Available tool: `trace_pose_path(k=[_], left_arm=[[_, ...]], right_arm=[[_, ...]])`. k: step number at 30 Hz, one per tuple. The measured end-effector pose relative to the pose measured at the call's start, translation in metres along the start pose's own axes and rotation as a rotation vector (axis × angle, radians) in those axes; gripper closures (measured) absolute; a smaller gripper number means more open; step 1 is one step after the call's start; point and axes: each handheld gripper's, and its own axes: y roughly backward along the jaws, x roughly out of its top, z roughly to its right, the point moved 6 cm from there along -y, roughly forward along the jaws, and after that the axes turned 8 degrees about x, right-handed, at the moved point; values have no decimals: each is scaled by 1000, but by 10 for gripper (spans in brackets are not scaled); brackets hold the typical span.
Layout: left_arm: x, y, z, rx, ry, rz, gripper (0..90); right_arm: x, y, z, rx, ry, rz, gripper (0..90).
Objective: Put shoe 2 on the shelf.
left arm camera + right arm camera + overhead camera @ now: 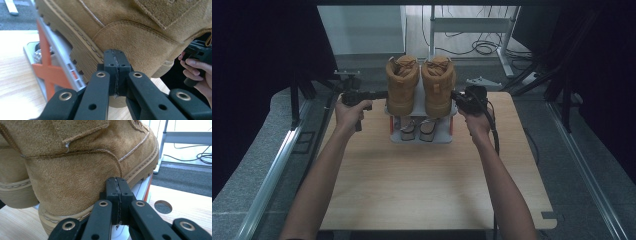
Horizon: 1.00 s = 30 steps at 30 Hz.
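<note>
Two tan suede boots stand side by side on the top shelf of a small white shoe rack with orange braces. My left gripper points at the outer heel side of the left boot; its jaws are pressed together with nothing between them, tips right against the suede. My right gripper is shut and empty too, its tip at the outer heel of the right boot, whose suede fills the near field. A pair of sandals lies on the lower shelf.
The rack stands at the far middle of a light wooden tabletop. A round hole sits in the tabletop near the right boot. Beyond the table are a white cabinet, a desk frame and floor cables. Dark curtains flank both sides.
</note>
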Motion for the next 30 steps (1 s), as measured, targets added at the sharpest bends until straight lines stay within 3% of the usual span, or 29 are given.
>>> trace_pose_path(k=[4, 8, 11, 15, 19, 23, 27, 30], left_arm=[[0, -4, 6, 2, -9, -7, 900], [3, -1, 2, 2, -9, 1, 881], [9, 4, -9, 53, -8, 8, 884], [11, -2, -22, 104, 12, 8, 889], [11, -14, -25, 142, 2, 14, 894], [14, -26, -24, 155, 0, 9, 896], [18, -33, -20, 189, -34, 1, 900], [19, -34, -20, 178, -25, -8, 900]], right_arm=[[0, -1, -1, -5, 3, 2, 892], [0, 0, 1, 10, 1, -2, 892], [1, 2, 5, 1, 10, 1, 892], [5, -2, 17, -20, 8, -13, 892], [7, -11, 23, -45, 32, -36, 892], [8, -21, 30, -59, 21, -56, 891], [10, -31, 28, -65, 51, -64, 892], [13, -33, 29, -68, 68, -71, 893]])
